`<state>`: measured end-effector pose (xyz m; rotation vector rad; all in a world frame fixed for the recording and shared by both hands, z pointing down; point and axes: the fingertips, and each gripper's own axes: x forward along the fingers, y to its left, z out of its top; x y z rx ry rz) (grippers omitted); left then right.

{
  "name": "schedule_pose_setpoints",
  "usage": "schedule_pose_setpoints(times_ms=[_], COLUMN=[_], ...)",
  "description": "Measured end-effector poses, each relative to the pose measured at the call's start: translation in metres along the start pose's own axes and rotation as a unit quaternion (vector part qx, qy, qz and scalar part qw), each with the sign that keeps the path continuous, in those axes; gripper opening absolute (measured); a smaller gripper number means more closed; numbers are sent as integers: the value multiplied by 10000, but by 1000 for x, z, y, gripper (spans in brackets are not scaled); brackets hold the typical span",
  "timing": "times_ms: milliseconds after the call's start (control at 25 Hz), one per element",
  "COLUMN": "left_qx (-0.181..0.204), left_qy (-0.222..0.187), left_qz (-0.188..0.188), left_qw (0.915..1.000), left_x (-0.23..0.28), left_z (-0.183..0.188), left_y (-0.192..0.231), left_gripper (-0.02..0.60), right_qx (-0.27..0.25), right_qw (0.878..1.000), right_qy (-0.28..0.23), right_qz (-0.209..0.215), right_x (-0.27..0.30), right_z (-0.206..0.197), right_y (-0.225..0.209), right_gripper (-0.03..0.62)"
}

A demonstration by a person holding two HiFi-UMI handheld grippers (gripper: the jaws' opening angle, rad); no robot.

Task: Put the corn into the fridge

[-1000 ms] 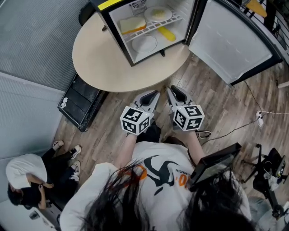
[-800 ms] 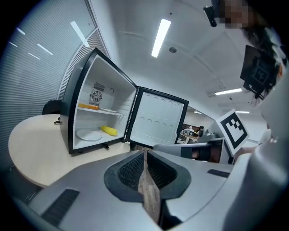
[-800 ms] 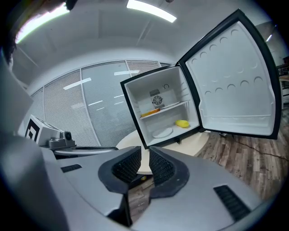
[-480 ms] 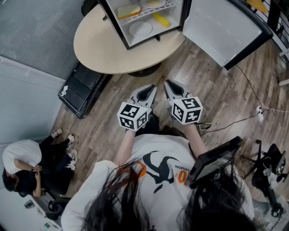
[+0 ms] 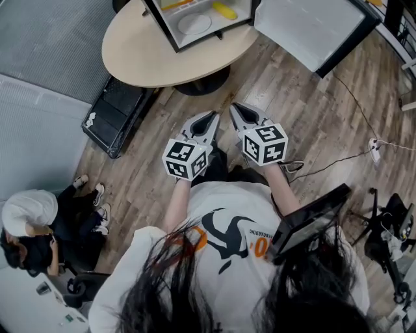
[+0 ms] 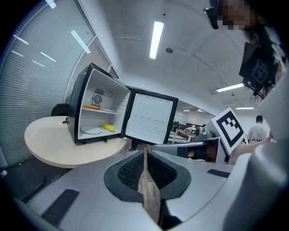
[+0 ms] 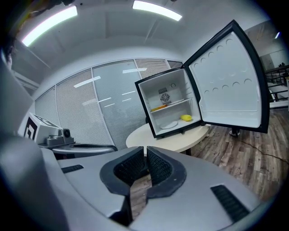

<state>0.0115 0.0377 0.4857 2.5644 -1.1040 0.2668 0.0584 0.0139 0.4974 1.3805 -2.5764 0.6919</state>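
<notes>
The yellow corn [image 5: 225, 10] lies on the floor of the small black fridge [image 5: 170, 32], beside a white plate [image 5: 194, 23]; it also shows as the corn [image 6: 108, 127] and the corn [image 7: 186, 118] in the two gripper views. The fridge stands on a round beige table [image 5: 156, 58] with its door [image 5: 312, 29] swung wide. My left gripper [image 5: 212, 116] and right gripper [image 5: 234, 106] hover side by side over the wood floor, well short of the table. Both are shut with nothing between their jaws.
A black case [image 5: 117, 117] lies on the floor left of the table. A person [image 5: 32, 227] sits low at the left. A cable and plug [image 5: 374, 146] run across the floor at the right, near a stand [image 5: 383, 253].
Both grippers have drawn back from the table and fridge, which now sit higher and smaller in the head view. The corn stays in the fridge.
</notes>
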Motion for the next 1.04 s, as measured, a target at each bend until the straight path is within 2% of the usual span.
schedule_pose_setpoints(times_ms=[200,720,1040], left_qx=[59,224,288], left_qy=[-57,-15,-59], left_qz=[38,-194,-132], left_qw=[10000,9996,9995], left_x=[-5,-1,-3], left_z=[2,3,7], left_y=[-9,-23,-15], left_gripper=[18,18,18], right_qx=[-16,130,168], right_qw=[10000,9998,9998], right_qy=[-52,-114,-97], right_qz=[40,-134,-100], right_x=[-9,-16,-8], right_z=[2,5,6], right_y=[1,-8,-8], right_gripper=[31,31,31])
